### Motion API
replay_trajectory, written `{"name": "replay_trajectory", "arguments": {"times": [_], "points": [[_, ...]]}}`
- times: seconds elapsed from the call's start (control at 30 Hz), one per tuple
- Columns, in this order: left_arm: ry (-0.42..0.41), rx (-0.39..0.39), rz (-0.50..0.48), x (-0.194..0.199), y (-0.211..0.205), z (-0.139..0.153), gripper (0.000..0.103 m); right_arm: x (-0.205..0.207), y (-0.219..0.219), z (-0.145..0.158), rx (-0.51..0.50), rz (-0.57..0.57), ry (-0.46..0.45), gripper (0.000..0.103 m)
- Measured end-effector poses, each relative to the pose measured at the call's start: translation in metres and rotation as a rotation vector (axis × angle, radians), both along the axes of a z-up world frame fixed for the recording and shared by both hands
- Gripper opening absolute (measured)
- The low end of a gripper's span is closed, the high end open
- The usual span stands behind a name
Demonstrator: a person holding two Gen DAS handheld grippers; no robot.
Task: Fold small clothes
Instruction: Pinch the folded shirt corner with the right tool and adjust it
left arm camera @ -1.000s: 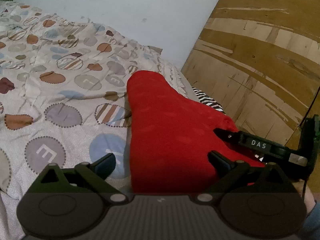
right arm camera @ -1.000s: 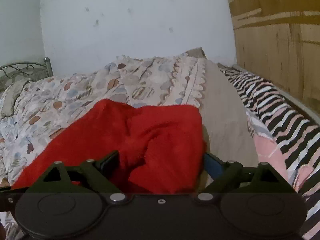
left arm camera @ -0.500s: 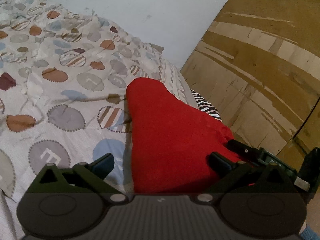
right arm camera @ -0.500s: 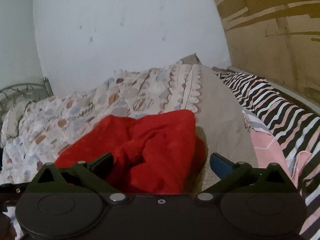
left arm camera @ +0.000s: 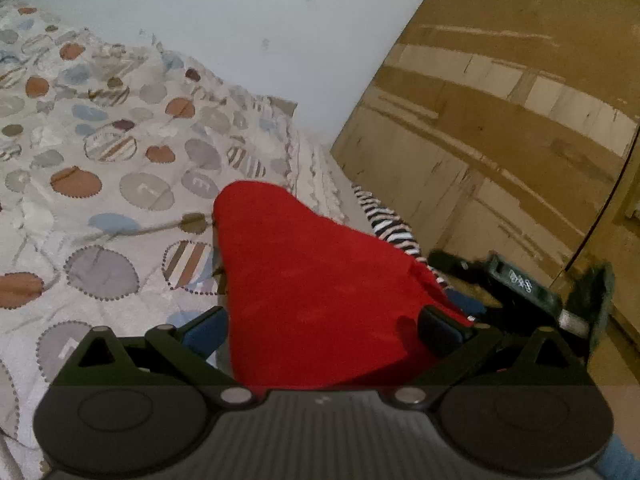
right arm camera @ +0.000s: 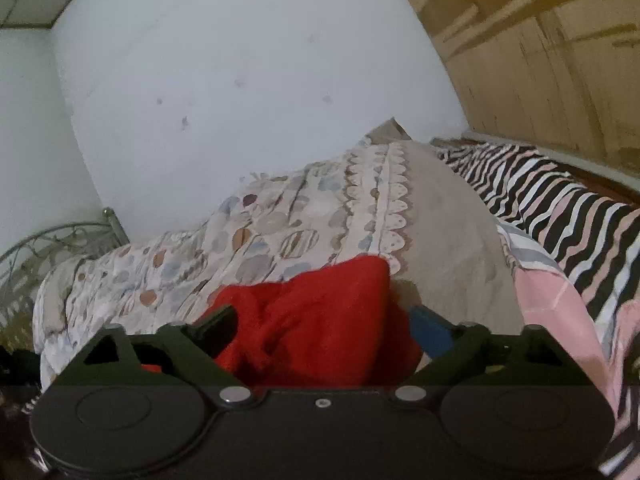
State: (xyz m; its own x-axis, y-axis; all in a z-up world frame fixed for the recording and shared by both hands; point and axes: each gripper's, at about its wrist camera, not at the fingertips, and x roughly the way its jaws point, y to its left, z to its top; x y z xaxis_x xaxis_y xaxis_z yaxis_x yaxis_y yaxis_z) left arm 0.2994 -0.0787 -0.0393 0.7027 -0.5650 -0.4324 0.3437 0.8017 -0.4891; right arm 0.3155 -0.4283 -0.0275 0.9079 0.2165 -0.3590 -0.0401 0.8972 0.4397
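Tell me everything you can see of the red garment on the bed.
The red garment is plain soft cloth, fleece-like, with no print visible. It lies on the patterned bedcover, already bunched into a thick bundle with rounded folds, narrowing toward the far end. In both wrist views it sits between wide-open fingers of the left gripper and the right gripper; whether any pad touches it cannot be told. The striped fabric lies beside it.

bed (left arm camera: 100, 240), red garment (left arm camera: 312, 280), striped cloth (right arm camera: 560, 216)

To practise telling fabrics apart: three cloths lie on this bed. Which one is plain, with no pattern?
The red garment. The quilt carries coloured circles and the sheet has black, white and pink stripes.
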Motion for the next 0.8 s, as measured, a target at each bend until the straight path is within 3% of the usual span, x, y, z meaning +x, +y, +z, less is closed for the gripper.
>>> {"name": "replay_trajectory", "arguments": {"times": [0.13, 0.2, 0.23, 0.3, 0.53, 0.8], "points": [[0.061, -0.026, -0.014, 0.009, 0.002, -0.006, 0.102, 0.043, -0.016, 0.002, 0.021, -0.015, 0.109, 0.067], [0.078, -0.041, -0.021, 0.011, 0.005, -0.007, 0.102, 0.065, -0.02, 0.001, 0.031, 0.017, 0.162, 0.037], [0.082, -0.044, -0.023, 0.013, 0.007, -0.007, 0.102, 0.076, -0.019, 0.002, 0.021, 0.037, 0.189, 0.033], [0.08, -0.048, -0.019, 0.014, 0.009, -0.005, 0.102, 0.087, -0.013, 0.009, -0.031, 0.067, 0.178, 0.014], [0.08, -0.039, -0.005, 0.015, 0.013, -0.004, 0.102, 0.089, 0.026, 0.057, -0.209, 0.243, 0.001, 0.013], [0.097, -0.065, -0.008, 0.017, 0.016, -0.01, 0.102, 0.096, 0.036, 0.075, -0.275, 0.338, -0.02, 0.012]]}}
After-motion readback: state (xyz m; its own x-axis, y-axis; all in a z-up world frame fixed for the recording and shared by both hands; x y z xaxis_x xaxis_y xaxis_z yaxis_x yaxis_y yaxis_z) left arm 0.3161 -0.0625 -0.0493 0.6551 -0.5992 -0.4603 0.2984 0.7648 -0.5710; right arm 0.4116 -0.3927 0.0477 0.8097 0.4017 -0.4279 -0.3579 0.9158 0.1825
